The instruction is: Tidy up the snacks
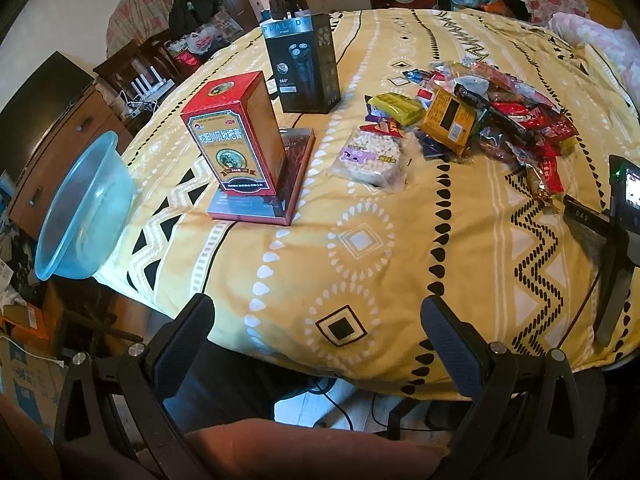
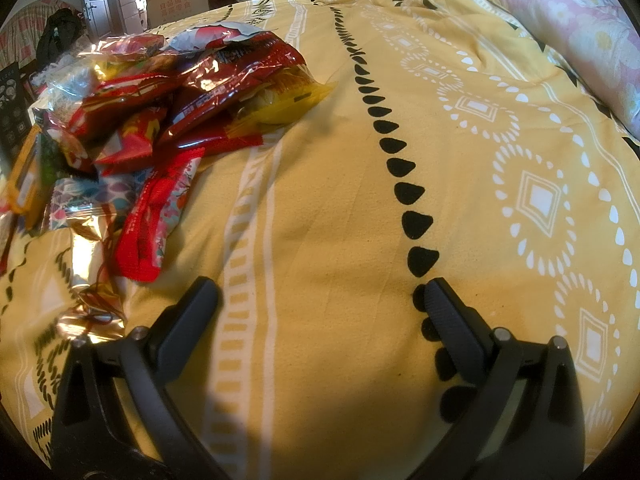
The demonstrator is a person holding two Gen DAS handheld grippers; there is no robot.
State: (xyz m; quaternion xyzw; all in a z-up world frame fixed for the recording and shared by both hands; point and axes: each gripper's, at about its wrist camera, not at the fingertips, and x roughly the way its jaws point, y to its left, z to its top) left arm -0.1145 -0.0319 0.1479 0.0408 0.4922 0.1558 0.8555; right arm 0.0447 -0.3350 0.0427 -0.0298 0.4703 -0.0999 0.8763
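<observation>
Snacks point(image 1: 476, 112) heaped near black box point(image 1: 303, 63) reading "360°"; both grippers' jaws gape empty.

- Left tongs point(image 1: 316, 320): jaws spread wide with nothing between them, hanging just off the near edge of the bed, fingers point(image 1: 452, 344) pointing across it.
- Right tongs point(image 2: 320, 300): jaws likewise wide apart and empty, low over the bed's near part, both dark fingers point(image 2: 188, 320) angled forward.
- From the left wrist view, the right tongs' body shows at the bed's right edge, well apart from the left.
</observation>
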